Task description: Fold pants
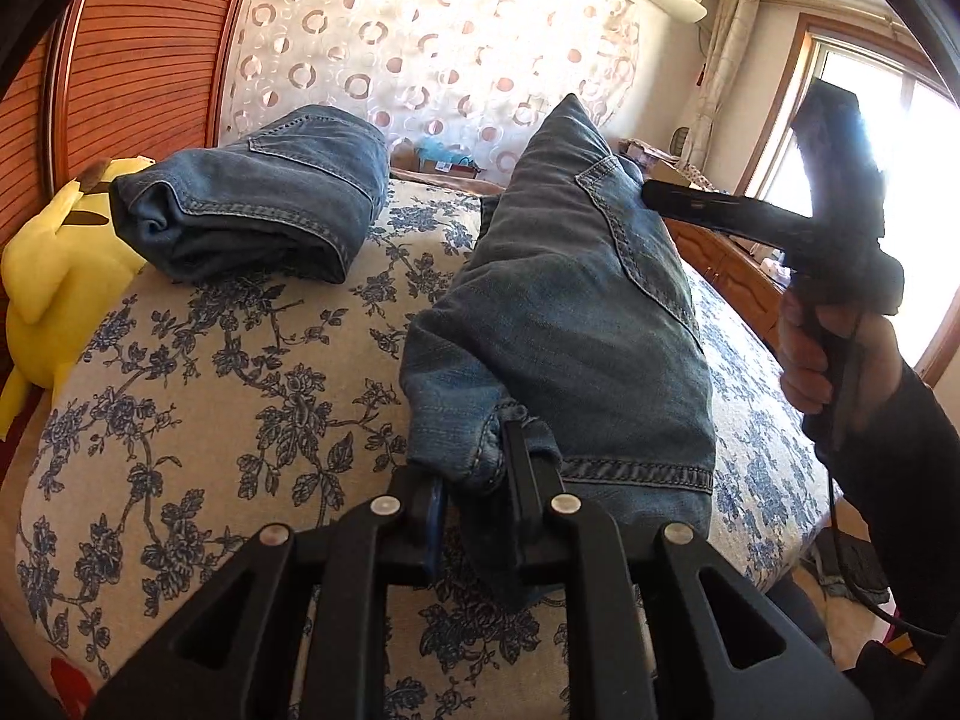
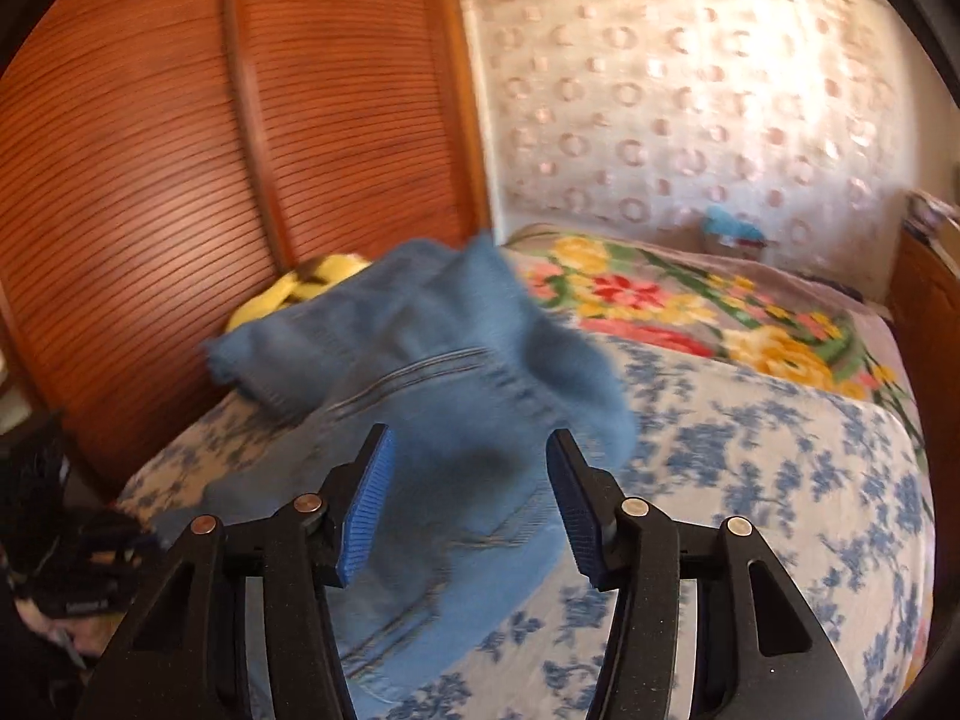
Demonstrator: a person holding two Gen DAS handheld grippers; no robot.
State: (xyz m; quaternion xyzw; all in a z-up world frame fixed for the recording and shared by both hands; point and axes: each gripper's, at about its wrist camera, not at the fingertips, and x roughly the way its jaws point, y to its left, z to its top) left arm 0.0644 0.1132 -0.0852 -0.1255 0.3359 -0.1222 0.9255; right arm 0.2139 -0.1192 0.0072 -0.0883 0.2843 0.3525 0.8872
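Note:
Blue jeans (image 1: 576,312) lie folded on the floral bed; they also show, blurred, in the right wrist view (image 2: 444,384). My left gripper (image 1: 474,480) is shut on the jeans' near hem, with cloth bunched between its fingers. My right gripper (image 2: 471,504) is open and empty, just above the jeans. In the left wrist view it (image 1: 666,195) reaches in from the right, its fingers against the far edge of the jeans by the back pocket. A second pair of folded jeans (image 1: 258,198) rests at the far left.
A yellow plush toy (image 1: 54,264) sits at the bed's left edge by the wooden headboard (image 2: 180,180). A flowered blanket (image 2: 690,300) covers the bed's far part. A wooden side rail (image 1: 726,276) and a window (image 1: 888,138) are on the right.

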